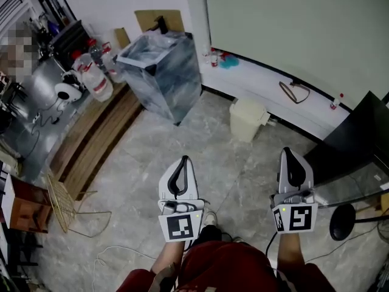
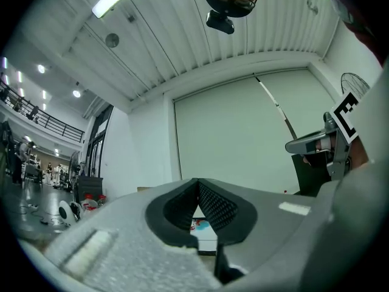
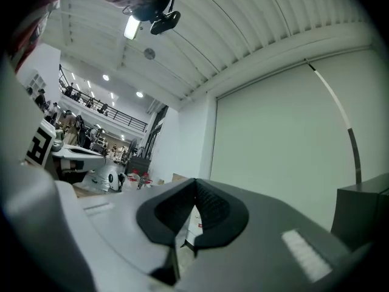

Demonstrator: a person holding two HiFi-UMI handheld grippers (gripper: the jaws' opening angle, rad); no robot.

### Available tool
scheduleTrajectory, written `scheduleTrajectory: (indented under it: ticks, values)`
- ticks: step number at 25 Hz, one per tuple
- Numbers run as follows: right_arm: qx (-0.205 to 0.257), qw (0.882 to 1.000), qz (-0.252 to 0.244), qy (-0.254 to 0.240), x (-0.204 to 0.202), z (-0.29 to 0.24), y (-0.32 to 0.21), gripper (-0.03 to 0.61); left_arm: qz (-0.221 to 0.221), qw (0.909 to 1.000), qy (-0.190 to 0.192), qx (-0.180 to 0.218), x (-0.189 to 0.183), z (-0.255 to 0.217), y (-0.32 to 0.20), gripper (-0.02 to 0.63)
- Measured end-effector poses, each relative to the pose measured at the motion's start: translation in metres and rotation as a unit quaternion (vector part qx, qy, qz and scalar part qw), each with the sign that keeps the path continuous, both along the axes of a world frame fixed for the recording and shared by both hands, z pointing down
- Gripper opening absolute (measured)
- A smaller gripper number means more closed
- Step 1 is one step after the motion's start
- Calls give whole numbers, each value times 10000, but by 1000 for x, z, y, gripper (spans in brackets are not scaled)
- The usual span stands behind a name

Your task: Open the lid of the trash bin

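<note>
A small cream trash bin (image 1: pixel 248 119) stands on the grey floor by the low white ledge, its lid down. Both grippers hover well short of it, pointing toward the wall. My left gripper (image 1: pixel 184 159) is below and left of the bin, its jaws shut with nothing between them. My right gripper (image 1: pixel 287 151) is below and right of the bin, also shut and empty. In the left gripper view the left gripper (image 2: pixel 197 182) has its dark pads meeting at the tip, and the right gripper view shows the right gripper (image 3: pixel 195 181) the same. The bin is hidden in both gripper views.
A large box wrapped in clear plastic (image 1: pixel 161 72) stands at the back left. Wooden planks (image 1: pixel 91 140), a wire rack (image 1: pixel 58 202) and water bottles (image 1: pixel 97 73) line the left. A black panel (image 1: pixel 358 135) and a fan base (image 1: pixel 343 221) sit at the right.
</note>
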State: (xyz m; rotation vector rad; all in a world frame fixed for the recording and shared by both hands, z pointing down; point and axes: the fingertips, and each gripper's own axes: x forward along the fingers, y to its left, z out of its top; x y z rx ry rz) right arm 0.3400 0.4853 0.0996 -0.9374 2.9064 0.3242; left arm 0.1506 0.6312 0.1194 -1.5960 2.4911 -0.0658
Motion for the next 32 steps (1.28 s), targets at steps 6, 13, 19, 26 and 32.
scheduleTrajectory:
  ticks: [6,13,19,26,32]
  values:
    - [-75,10000,-35,-1,-45,4,-6,0,-106,9998,146,-12,-47,8,0,5]
    - [-3,10000,-4,93,-102,7,-6,1,-77,9998,183,60,-107,14,-3,5]
    - [-5,9997,178,162,-129,13,-10,0,156,9998,139,-11,-138,24,-19,5]
    - [-80,9989,393,240,-134,20,-32,1,365,9990,269,-46,-149,30,-50,5]
    - [-157,9985,481,201,-137,33,-73,0,434,9986,285,-85,-154,39,-93,5]
